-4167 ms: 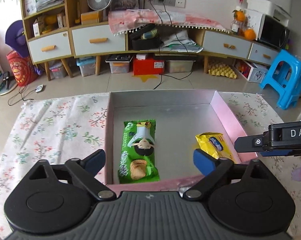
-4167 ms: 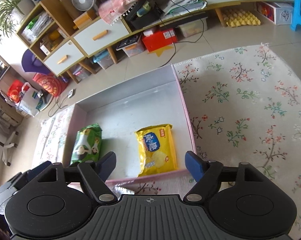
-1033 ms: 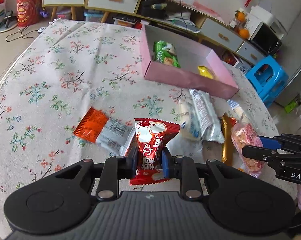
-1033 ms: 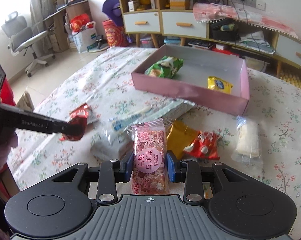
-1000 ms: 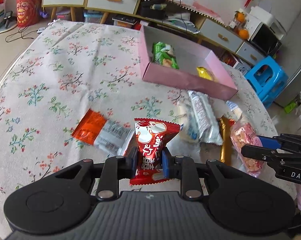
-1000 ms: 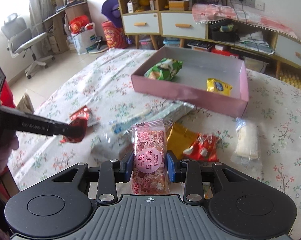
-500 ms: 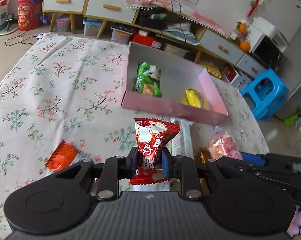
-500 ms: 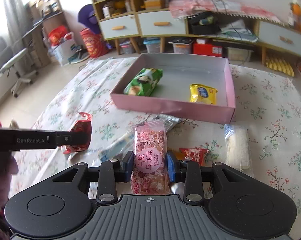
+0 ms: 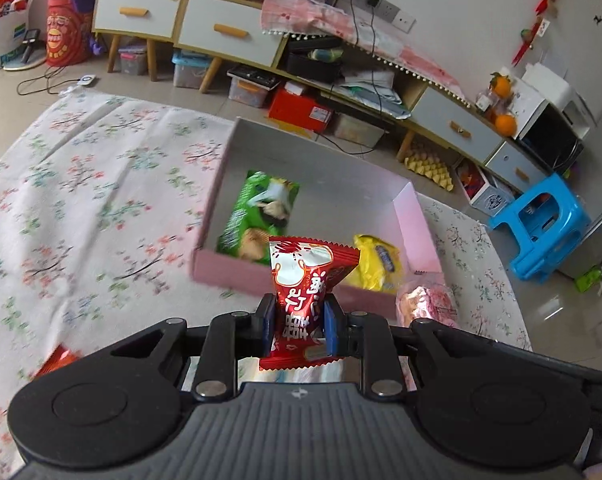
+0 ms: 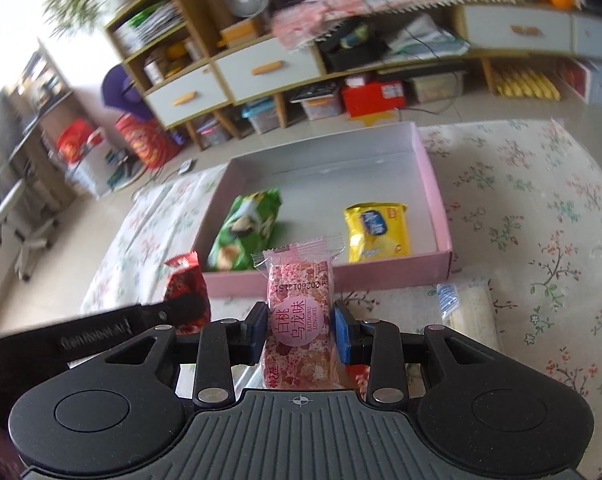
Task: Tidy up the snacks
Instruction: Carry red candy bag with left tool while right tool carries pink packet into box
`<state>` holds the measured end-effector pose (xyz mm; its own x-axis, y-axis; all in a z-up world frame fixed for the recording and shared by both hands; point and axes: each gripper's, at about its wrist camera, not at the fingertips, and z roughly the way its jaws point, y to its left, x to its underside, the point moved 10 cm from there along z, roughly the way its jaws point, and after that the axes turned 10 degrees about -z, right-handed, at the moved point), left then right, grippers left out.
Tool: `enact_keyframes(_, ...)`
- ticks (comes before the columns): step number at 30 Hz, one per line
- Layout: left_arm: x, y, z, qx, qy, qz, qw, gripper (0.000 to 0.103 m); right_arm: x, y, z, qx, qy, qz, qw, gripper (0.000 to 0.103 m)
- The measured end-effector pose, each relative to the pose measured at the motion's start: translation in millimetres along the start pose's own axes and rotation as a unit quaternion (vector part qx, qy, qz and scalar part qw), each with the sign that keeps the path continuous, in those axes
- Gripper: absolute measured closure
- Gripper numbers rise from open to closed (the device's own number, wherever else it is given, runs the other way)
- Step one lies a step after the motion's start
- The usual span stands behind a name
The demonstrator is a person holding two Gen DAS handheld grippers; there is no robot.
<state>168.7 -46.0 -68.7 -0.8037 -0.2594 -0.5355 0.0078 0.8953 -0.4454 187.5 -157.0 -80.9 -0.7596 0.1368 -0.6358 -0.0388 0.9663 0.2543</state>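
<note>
Left tongs (image 9: 295,322) clamped on red snack packet (image 9: 301,304), upright, just short of pink box (image 9: 237,276) near wall. Right tongs (image 10: 299,330) clamped on pink snack bar (image 10: 299,320), also before box. Clear-wrapped snack (image 10: 467,308) on floral surface (image 10: 521,208) right of box's near corner. Inside box: green packet (image 10: 245,236) left, yellow packet (image 10: 377,232) right, bare floor behind both.

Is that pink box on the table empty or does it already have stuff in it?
Not empty. The pink box holds a green packet and a yellow packet.
</note>
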Motion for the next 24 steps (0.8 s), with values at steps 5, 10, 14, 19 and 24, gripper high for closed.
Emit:
enact_keyframes(5,-16,-20,15,0.002,-0.014,0.019,0.9997,0.081,-21,-23,11,0.001,0.008,0.048,0.999,0.071)
enact_keyframes(10,-28,-32,31,0.018,-0.019,0.021,0.9994,0.081,-51,-42,28,-0.002,-0.012,0.066,0.998,0.071)
enact_keyframes(14,-34,-39,46,0.025,-0.024,0.021,0.9992,0.081,-65,-53,49,-0.004,-0.024,0.056,0.998,0.071)
enact_keyframes(19,-27,-38,72,0.013,-0.011,0.024,0.9996,0.081,-73,-69,77,0.015,-0.031,0.047,0.998,0.071)
enact_keyframes(24,-20,-36,88,-0.017,0.007,0.037,0.9992,0.081,-82,-74,96,0.017,-0.025,0.021,0.999,0.070)
